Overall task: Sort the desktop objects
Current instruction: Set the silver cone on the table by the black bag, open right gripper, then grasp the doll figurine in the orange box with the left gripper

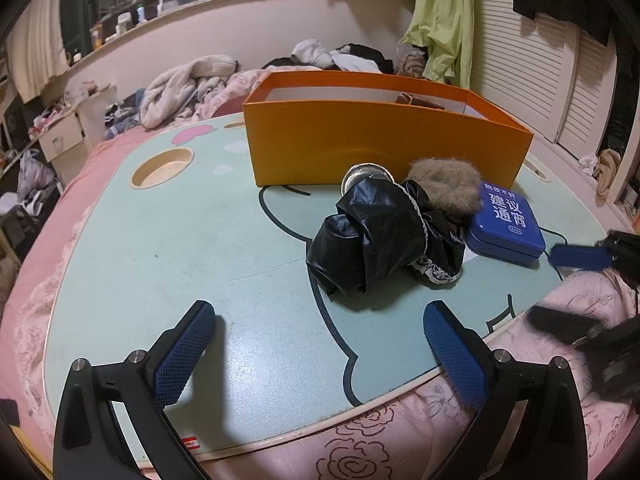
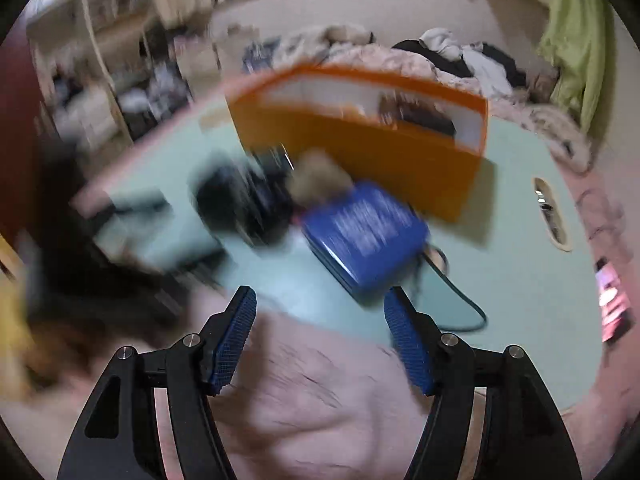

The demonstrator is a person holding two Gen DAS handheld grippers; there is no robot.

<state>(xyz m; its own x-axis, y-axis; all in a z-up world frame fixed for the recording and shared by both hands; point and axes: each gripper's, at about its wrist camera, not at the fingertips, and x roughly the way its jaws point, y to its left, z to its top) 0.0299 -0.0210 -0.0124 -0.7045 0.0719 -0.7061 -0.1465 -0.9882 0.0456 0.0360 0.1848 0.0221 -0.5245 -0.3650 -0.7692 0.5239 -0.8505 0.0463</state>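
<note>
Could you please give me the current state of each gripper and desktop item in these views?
left gripper: open, empty
right gripper: open, empty
orange box: upright, topless
blue tin: closed, flat on table
black garment: crumpled
fur piece: resting against garment

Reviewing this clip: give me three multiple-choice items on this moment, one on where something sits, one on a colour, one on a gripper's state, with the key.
1. Where is the blue tin?
A. inside the orange box
B. on the tabletop beside the black crumpled bag
C. in the round cup recess

2. What colour is the open box at the back of the table?
A. orange
B. green
C. white

3. How is the left gripper?
A. shut on the tin
B. shut on the bag
C. open, holding nothing

Key: B, the tin lies on the table next to the black bag; A, its walls are orange; C, its pads stand wide apart over bare tabletop.
</note>
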